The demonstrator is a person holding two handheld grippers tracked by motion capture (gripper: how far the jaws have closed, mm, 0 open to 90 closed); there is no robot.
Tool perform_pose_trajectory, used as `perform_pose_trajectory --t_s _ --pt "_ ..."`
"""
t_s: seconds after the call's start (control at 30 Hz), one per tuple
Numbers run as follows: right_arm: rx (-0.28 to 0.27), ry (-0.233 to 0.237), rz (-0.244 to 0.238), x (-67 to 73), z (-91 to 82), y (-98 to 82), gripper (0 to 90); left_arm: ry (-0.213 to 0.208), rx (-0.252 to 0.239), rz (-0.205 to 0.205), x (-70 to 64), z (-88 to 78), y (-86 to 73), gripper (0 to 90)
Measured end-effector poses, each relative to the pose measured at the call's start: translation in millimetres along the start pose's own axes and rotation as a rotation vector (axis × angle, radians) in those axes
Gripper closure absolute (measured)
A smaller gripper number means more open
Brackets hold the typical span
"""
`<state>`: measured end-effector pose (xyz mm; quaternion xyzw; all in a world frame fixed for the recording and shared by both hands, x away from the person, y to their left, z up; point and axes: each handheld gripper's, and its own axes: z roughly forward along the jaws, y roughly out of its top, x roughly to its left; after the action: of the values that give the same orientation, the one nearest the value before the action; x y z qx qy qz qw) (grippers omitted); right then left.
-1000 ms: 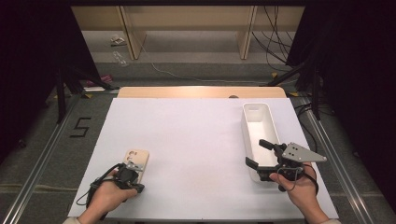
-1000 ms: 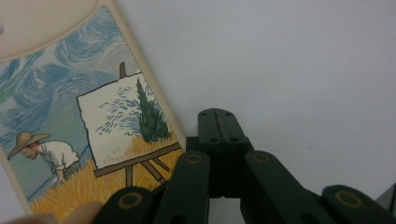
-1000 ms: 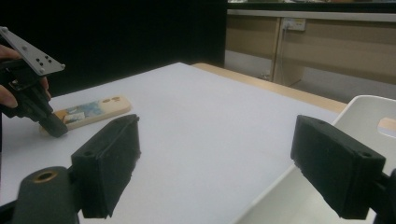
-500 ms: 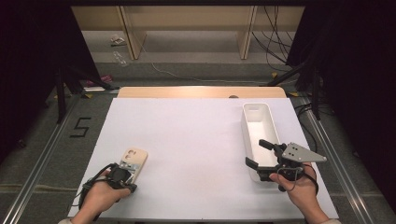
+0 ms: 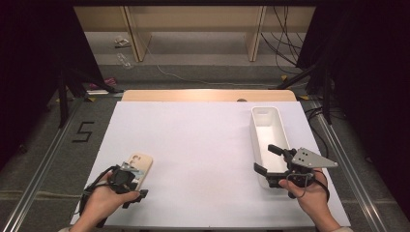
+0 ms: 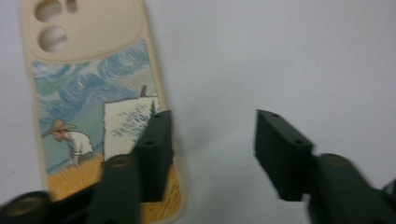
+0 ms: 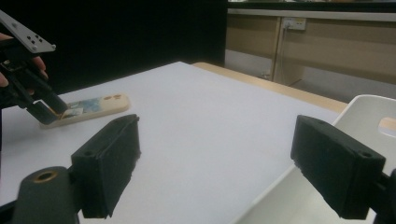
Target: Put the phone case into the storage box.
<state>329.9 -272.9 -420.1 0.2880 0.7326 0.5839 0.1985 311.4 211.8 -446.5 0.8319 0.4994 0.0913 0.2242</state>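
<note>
The left gripper (image 6: 210, 154), jaws just opened and empty, straddles only the phone case's (image 6: 93, 116) long edge, so closing may skid it sideways, while the right gripper (image 7: 224, 163) hangs open over the white bin (image 5: 268, 125)

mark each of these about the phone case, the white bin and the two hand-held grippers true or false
1. The phone case lies flat on the white table, printed side up. True.
2. The white bin holds a phone. False: its inside looks bare.
3. The left hand-held gripper is clamped on the phone case. False: its jaws have just been opening; one jaw sits over the case's edge, the other over bare table.
4. The right hand-held gripper has its jaws apart at the near end of the bin. True.
5. The phone case is plain black. False: it is cream with a painted field scene.
</note>
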Motion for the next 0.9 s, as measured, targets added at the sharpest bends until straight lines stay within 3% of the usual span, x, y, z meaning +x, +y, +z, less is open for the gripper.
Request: perform_pose_trajectory --t_s 0.07,0.1,0.13,0.23,0.5,0.77,0.9 --pt "0.0 0.0 0.0 0.2 -0.2 0.1 16.4 0.03 0.013 -0.003 1.9 1.3 0.0 28.5" --pt "0.001 0.0 0.0 0.1 0.0 0.0 16.4 0.043 0.02 -0.023 2.9 2.0 0.0 17.3" --pt "0.001 0.0 0.0 0.1 0.0 0.0 16.4 0.058 0.028 -0.04 4.2 2.6 0.3 17.3" --pt "0.003 0.0 -0.001 0.0 0.7 -0.2 16.4 0.081 0.044 -0.072 9.5 3.5 1.3 2.5" --pt "0.001 -0.002 -0.001 0.2 1.0 0.2 16.4 0.127 0.094 -0.133 32.4 13.8 3.4 0.0" --pt "0.002 -0.001 0.001 0.2 1.1 -0.1 16.4 0.15 0.151 -0.122 42.3 20.3 3.2 0.0" --pt "0.001 -0.001 0.001 0.2 1.1 0.0 16.4 0.16 0.168 -0.142 44.1 24.2 2.7 0.0"
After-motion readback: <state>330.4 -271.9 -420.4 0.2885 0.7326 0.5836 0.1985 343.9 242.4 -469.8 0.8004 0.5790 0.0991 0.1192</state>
